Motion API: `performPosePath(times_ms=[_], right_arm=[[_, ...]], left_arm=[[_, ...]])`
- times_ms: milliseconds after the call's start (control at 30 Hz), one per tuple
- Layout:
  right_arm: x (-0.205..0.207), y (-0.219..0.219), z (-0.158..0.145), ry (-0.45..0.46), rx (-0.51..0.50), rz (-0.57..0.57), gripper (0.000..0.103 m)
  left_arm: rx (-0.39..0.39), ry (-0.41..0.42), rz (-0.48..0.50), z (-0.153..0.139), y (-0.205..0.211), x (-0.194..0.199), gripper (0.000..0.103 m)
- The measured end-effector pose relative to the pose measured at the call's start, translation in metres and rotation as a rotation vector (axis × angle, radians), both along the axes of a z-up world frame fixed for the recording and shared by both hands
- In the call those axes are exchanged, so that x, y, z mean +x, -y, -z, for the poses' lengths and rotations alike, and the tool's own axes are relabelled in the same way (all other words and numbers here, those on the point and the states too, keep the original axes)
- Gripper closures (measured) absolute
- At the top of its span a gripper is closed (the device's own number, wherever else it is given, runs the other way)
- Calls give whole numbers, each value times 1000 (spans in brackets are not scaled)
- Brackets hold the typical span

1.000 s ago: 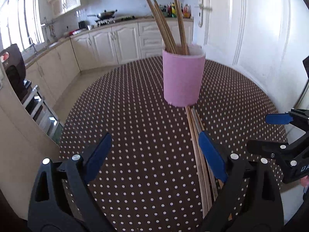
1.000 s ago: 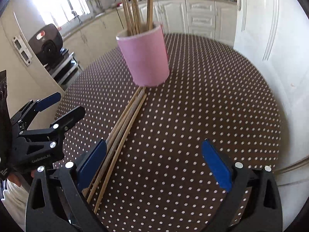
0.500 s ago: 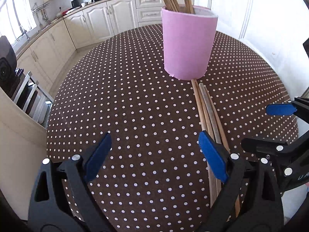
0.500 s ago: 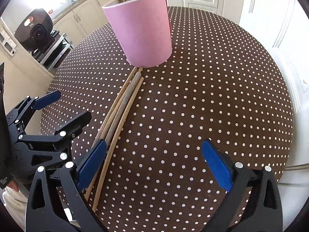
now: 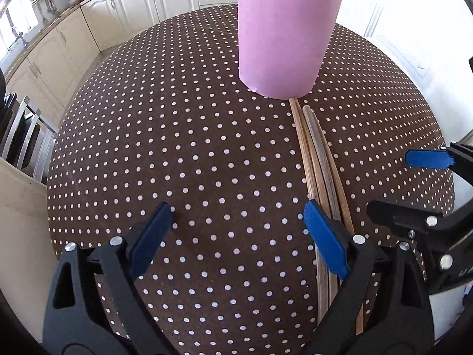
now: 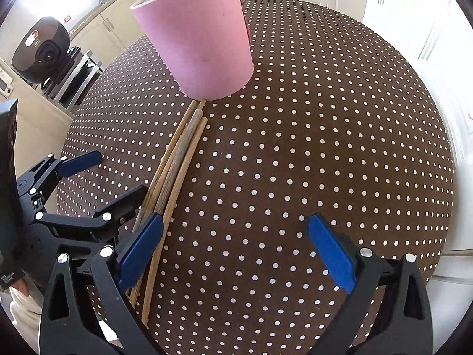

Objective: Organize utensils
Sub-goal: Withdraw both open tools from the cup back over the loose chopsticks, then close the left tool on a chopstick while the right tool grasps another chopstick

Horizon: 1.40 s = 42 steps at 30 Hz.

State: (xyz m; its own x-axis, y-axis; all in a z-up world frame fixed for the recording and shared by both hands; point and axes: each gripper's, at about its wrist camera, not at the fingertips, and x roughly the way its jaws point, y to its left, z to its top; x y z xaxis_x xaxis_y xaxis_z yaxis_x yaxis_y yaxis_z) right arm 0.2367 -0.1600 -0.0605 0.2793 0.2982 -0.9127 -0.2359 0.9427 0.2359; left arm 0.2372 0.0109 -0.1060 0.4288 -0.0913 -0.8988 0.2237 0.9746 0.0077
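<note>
Wooden chopsticks (image 5: 320, 162) lay bundled on the table (image 5: 192, 148), tips touching the pink cup (image 5: 283, 35). I held both the left gripper (image 5: 236, 239) and right gripper (image 6: 236, 251) spread, empty. Risk: grabbing several sticks together, or nudging the cup over.

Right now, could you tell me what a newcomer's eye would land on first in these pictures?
Probably the pink cup, standing upright toward the far side of the brown polka-dot tablecloth with wooden sticks poking out of its top. Next come the loose chopsticks, lying side by side on the cloth with their far ends at the cup's base. The left claw and right claw both hang open over the near ends.
</note>
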Motion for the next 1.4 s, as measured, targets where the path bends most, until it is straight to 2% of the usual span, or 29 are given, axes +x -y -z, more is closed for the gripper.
performPosePath(times_ms=[400, 800, 1100, 1333, 1367, 1400], right_arm=[[-1, 6, 1, -2, 3, -6, 8], [-4, 5, 1, 0, -19, -19, 8], [-4, 8, 0, -5, -20, -10, 8], [-3, 11, -1, -15, -7, 7, 8], [-3, 13, -1, -11, -7, 12, 8], [-3, 13, 0, -8, -14, 13, 8]], left_arm=[[-63, -53, -13, -7, -10, 21, 13], [-39, -66, -2, 1, 21, 16, 13], [-12, -87, 20, 9, 31, 29, 15], [-20, -149, 4, 9, 38, 45, 15], [-21, -151, 6, 10, 38, 48, 16], [-11, -152, 1, 11, 40, 50, 22]])
